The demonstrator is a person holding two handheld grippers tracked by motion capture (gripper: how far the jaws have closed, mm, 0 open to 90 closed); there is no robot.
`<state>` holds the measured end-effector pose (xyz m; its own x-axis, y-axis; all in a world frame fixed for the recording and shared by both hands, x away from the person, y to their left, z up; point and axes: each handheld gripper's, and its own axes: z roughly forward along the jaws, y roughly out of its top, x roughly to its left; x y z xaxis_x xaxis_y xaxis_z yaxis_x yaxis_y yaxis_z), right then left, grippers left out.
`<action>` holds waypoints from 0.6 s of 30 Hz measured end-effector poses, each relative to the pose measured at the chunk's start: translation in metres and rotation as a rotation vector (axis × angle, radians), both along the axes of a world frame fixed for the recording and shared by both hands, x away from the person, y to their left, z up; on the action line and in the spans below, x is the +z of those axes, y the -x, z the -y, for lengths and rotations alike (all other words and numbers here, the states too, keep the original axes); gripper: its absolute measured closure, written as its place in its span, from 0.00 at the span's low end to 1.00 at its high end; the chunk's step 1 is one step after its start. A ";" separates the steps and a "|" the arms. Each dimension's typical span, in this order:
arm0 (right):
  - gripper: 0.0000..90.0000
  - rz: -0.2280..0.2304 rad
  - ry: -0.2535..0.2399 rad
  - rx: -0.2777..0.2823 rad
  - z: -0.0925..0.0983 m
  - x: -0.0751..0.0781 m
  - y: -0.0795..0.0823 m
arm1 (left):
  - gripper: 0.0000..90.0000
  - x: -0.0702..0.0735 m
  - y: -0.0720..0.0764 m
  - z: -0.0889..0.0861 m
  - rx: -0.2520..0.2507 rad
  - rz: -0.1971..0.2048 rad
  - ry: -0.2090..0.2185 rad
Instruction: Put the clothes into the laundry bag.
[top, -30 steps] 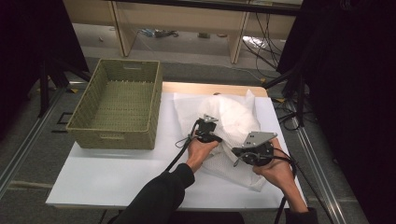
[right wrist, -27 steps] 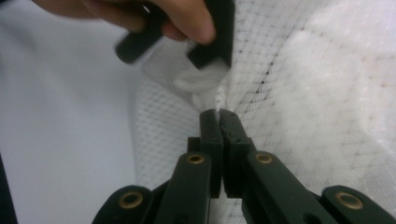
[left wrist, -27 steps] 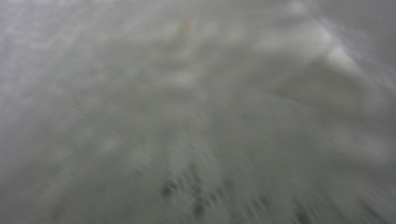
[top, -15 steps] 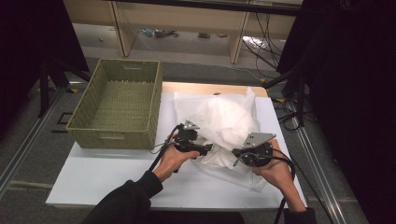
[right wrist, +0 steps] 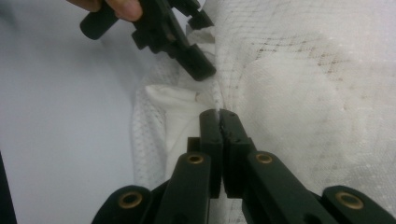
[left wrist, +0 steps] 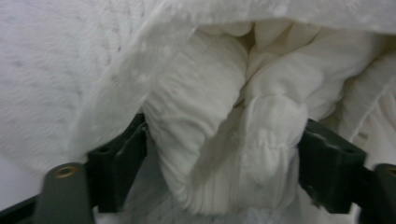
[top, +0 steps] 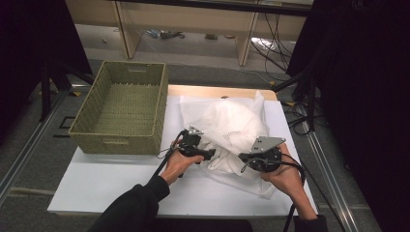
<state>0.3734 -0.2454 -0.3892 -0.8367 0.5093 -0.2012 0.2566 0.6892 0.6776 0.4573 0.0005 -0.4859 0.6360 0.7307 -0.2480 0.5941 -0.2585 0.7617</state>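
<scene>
A white mesh laundry bag (top: 232,123) stuffed with white cloth lies on the white table (top: 111,179). My left gripper (top: 210,155) is at the bag's near left side. In the left gripper view a thick roll of white cloth (left wrist: 224,140) fills the gap of the left gripper (left wrist: 222,154) and touches both pads; its jaws have just been closing on it. My right gripper (right wrist: 219,116) is shut on the thin edge of the mesh bag (right wrist: 303,93), at the bag's near side (top: 244,158). The left gripper (right wrist: 196,65) shows just beyond it.
An empty green woven basket (top: 118,140) stands at the table's left, partly over its edge. Wooden shelving with cables (top: 203,29) runs along the back. Dark curtains flank both sides. A metal rail (top: 29,150) runs on the floor at the left.
My left hand has shifted left and toward the near edge, from the middle of the bag to its near left side. The right hand has stayed put.
</scene>
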 end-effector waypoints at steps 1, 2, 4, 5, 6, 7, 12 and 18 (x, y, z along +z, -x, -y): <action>1.00 -0.002 -0.002 0.001 0.000 0.000 -0.001 | 0.48 0.000 0.000 0.003 -0.035 0.008 0.030; 1.00 -0.001 -0.001 0.000 0.000 0.000 -0.001 | 0.61 0.000 0.000 0.007 -0.061 0.019 0.045; 1.00 -0.007 -0.002 -0.002 0.000 0.000 0.000 | 0.76 0.003 0.004 0.016 -0.063 0.021 0.088; 1.00 -0.001 -0.003 -0.004 0.000 0.001 0.000 | 0.79 0.008 0.008 0.019 -0.067 0.012 0.125; 1.00 -0.004 -0.004 0.011 0.000 0.003 -0.001 | 0.80 0.013 0.013 0.023 -0.082 0.030 0.143; 1.00 0.003 -0.008 0.013 0.000 0.004 -0.001 | 0.81 0.018 0.018 0.029 -0.098 0.054 0.138; 1.00 0.003 -0.014 0.032 0.000 0.008 0.001 | 0.82 0.030 0.018 0.045 -0.132 0.108 0.103; 1.00 -0.025 0.003 0.051 -0.007 0.000 0.005 | 0.77 0.001 -0.017 0.037 0.002 0.044 0.102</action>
<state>0.3685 -0.2386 -0.3897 -0.8663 0.4654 -0.1812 0.2383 0.7041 0.6690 0.4742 -0.0368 -0.4849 0.6464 0.7043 -0.2935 0.5602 -0.1769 0.8092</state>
